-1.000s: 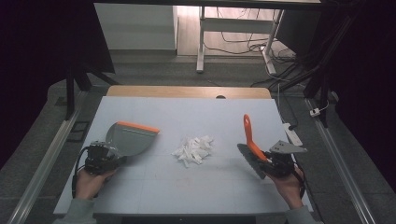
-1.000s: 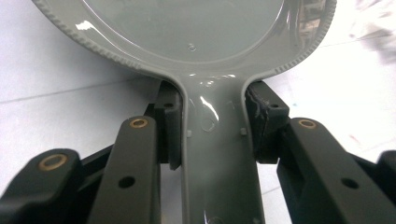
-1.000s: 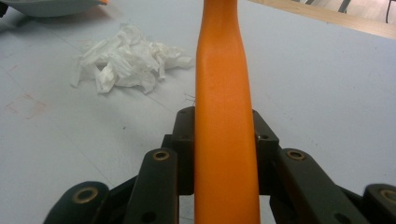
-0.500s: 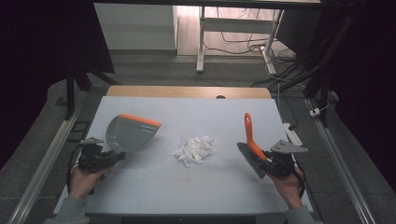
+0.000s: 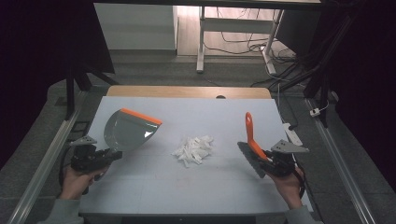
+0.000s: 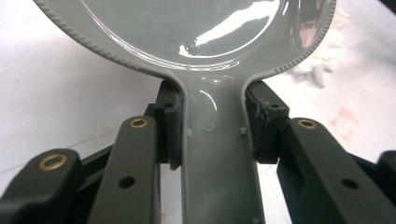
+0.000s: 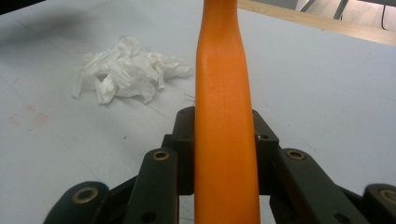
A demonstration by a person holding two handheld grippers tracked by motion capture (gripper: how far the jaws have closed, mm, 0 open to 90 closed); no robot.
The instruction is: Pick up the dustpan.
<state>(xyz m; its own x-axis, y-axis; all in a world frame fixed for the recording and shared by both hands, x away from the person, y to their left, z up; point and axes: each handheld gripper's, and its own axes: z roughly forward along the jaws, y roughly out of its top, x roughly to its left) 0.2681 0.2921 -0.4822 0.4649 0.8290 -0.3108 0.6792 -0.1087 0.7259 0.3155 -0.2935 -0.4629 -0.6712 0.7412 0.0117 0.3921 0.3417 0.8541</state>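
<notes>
A grey dustpan [image 5: 127,131] with an orange front lip hangs tilted above the white table's left side. My left gripper [image 5: 106,156] is shut on its grey handle [image 6: 215,140], pads pressed on both sides. A heap of white paper scraps [image 5: 193,149] lies at the table's middle, also in the right gripper view as scraps [image 7: 126,70]. At the right, my right gripper [image 5: 267,161] is shut on a hand brush [image 5: 250,140], whose orange handle [image 7: 225,107] points up and whose dark bristles sit low toward the scraps.
The white table top [image 5: 196,116] has a wooden strip [image 5: 187,91] along its far edge. Metal rails run down both sides. A white plug strip [image 5: 292,133] lies at the right edge. Desk legs and cables stand on the floor beyond.
My left hand has lifted the dustpan a little and tilted it up, its orange lip now higher. The right hand with the brush has stayed put, and so has the heap.
</notes>
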